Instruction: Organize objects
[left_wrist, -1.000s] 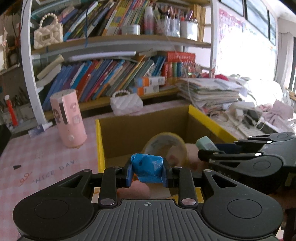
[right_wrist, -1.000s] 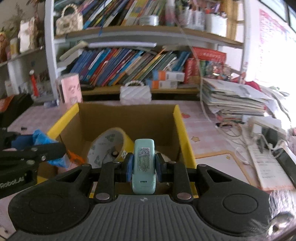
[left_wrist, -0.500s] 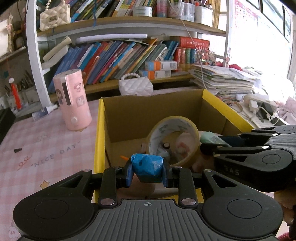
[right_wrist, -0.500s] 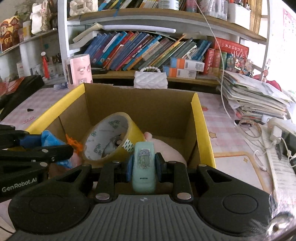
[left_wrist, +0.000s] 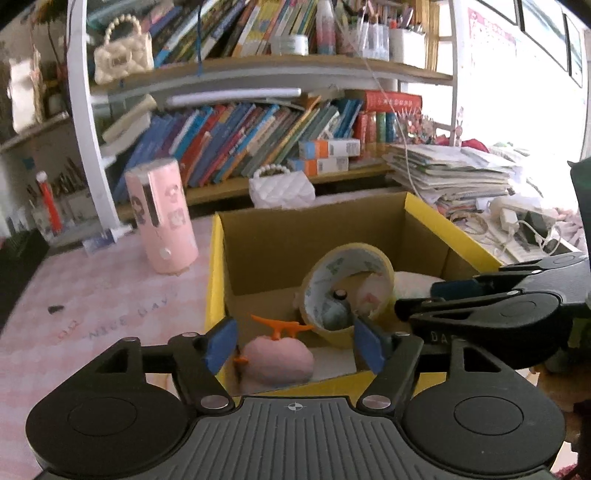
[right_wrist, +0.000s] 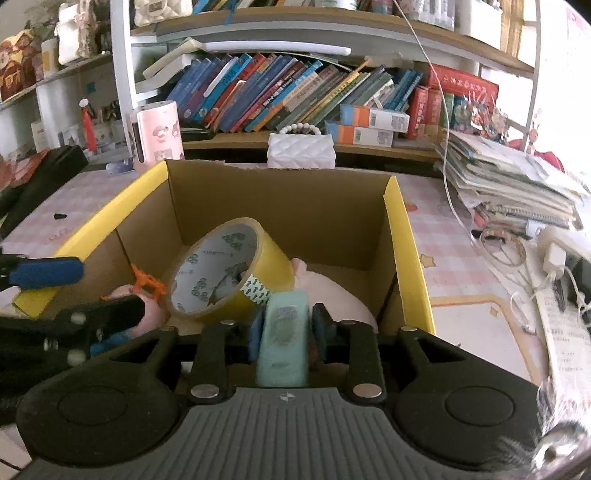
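Note:
A cardboard box with a yellow rim (left_wrist: 216, 273) (right_wrist: 406, 251) stands on the pink checked table. In it lie a yellow tape roll (left_wrist: 347, 291) (right_wrist: 229, 273), a pink plush with orange antlers (left_wrist: 275, 360) and a pale pink soft thing (right_wrist: 332, 291). My left gripper (left_wrist: 295, 345) hangs over the box's near left corner. Its jaws are opening and nothing is between them. My right gripper (right_wrist: 286, 332) is over the near right part of the box with its jaws opening. A blurred mint green case (right_wrist: 284, 343) sits loosely between its pads, with a gap at its right side.
A pink cylinder (left_wrist: 160, 218) stands left of the box and a white quilted purse (left_wrist: 282, 188) behind it. Bookshelves fill the back. A stack of papers (left_wrist: 454, 173) and chargers with cables (right_wrist: 517, 254) crowd the table to the right.
My left jaws have sprung apart and the crumpled blue thing they held is gone from between them. My right jaws have widened around the mint case, which now looks blurred.

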